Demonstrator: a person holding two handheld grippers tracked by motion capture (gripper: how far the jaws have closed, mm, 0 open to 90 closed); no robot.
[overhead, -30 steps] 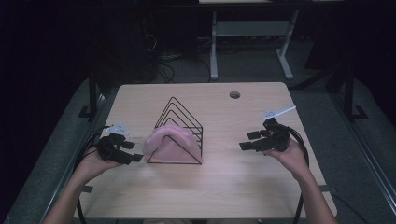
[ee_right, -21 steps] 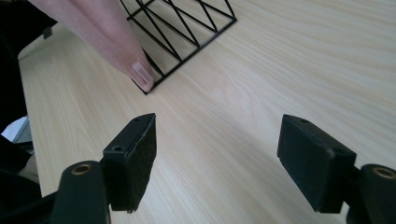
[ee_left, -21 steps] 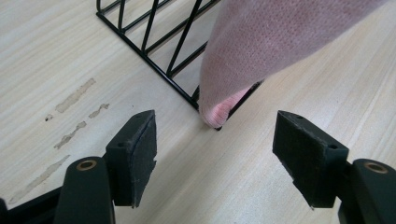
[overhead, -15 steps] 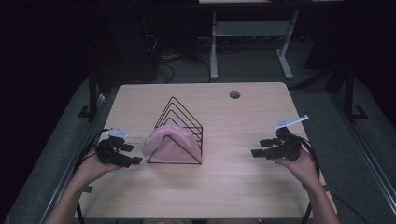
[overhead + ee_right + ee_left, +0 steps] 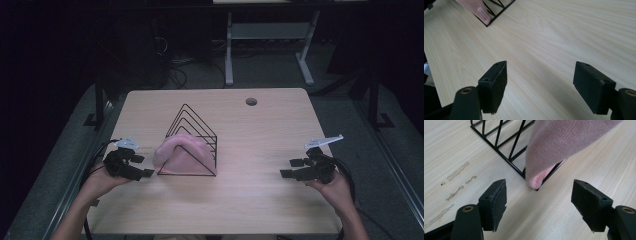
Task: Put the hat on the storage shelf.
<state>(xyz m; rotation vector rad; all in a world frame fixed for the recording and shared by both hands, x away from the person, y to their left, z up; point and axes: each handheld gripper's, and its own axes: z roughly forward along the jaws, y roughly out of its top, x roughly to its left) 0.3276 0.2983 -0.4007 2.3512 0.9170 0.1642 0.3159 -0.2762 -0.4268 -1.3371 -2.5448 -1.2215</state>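
Both claws stand released, with nothing between their pads. Left gripper (image 5: pixel 142 166) hangs low over the table (image 5: pixel 260 140) near its left edge, toward the near side, and its jaws have just been opening a little further; in the left gripper view the two black pads (image 5: pixel 495 202) are spread wide with bare wood between them. Just ahead of those pads, apart from them, lies the tip of the pink cloth (image 5: pixel 564 147), its lower fold drooping over the corner of the black wire rack (image 5: pixel 506 150) and touching the tabletop.

From above, the pink cloth (image 5: pixel 180 152) is draped over the near left part of the wire rack (image 5: pixel 195 132), which stands upright as a row of triangular wire frames about the middle of the table, a little toward the left edge.

Right gripper (image 5: pixel 295 168) sits near the right edge, toward the near side, well apart from the rack, its jaws pointing across the table toward the middle. Its own view shows the wide-set pads (image 5: pixel 496 85) over plain wood, with a corner of the rack (image 5: pixel 496 12) and a bit of the cloth (image 5: pixel 477 8) far off at the top left.

A round hole (image 5: pixel 251 101) marks the table near its far edge, right of the rack.
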